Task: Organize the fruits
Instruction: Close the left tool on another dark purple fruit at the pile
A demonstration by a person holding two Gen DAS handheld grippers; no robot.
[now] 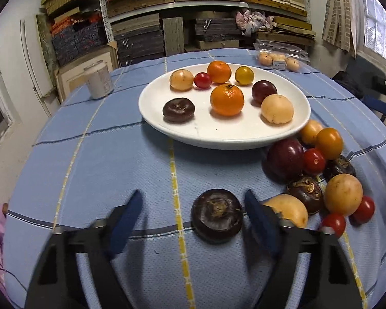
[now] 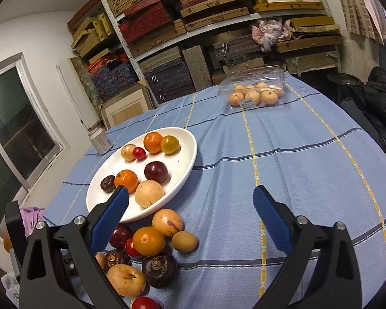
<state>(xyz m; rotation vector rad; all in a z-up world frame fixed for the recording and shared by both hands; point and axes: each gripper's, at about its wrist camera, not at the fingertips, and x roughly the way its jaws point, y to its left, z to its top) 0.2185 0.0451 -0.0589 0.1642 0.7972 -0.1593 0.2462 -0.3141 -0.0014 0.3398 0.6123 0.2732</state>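
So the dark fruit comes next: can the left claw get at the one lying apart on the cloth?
Probably yes: the dark fruit lies between the open left claw, nothing blocking.

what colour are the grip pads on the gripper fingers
Blue, textured pads on black fingers; clearest in the right wrist view.

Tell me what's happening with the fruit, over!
Left tongs open around dark fruit, not gripping. Right tongs open, empty. Plate holds eight fruits. Pile crowds the right.
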